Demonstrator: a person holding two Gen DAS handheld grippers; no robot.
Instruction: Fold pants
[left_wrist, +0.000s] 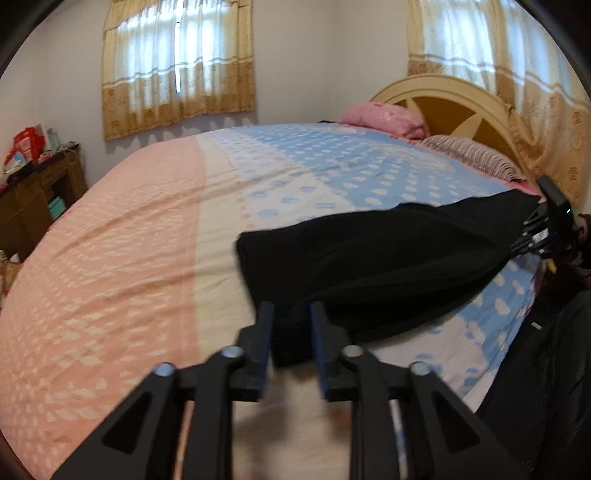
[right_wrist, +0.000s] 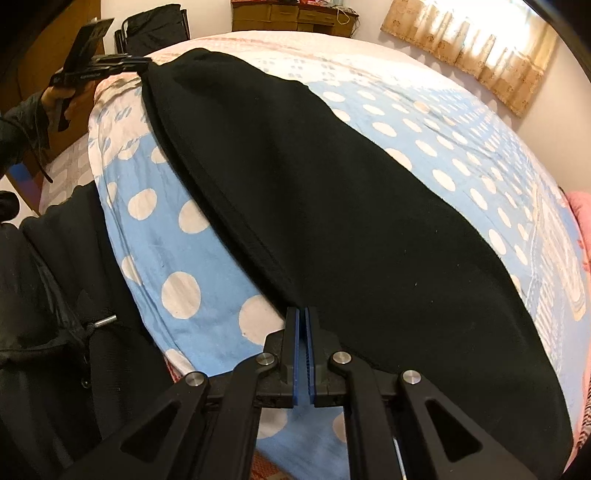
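The big bed (right_wrist: 177, 236) has black pants (right_wrist: 332, 206) stretched flat across it, running from one gripper to the other. The left gripper (left_wrist: 291, 314) pinches one end of the pants, and the right gripper (right_wrist: 304, 314) is squeezed tight on the other end.

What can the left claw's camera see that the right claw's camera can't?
Only the left wrist view shows the cream headboard, the pink pillow, the striped pillow and the whole curtained window.

Only the right wrist view shows the person's hand holding the left claw, and a dark chair beyond the bed.

Both show the black pants stretched over the spotted bedspread, a wooden dresser, and each claw pinching one end: the left claw near the camera in its own view, the right claw at the far end.
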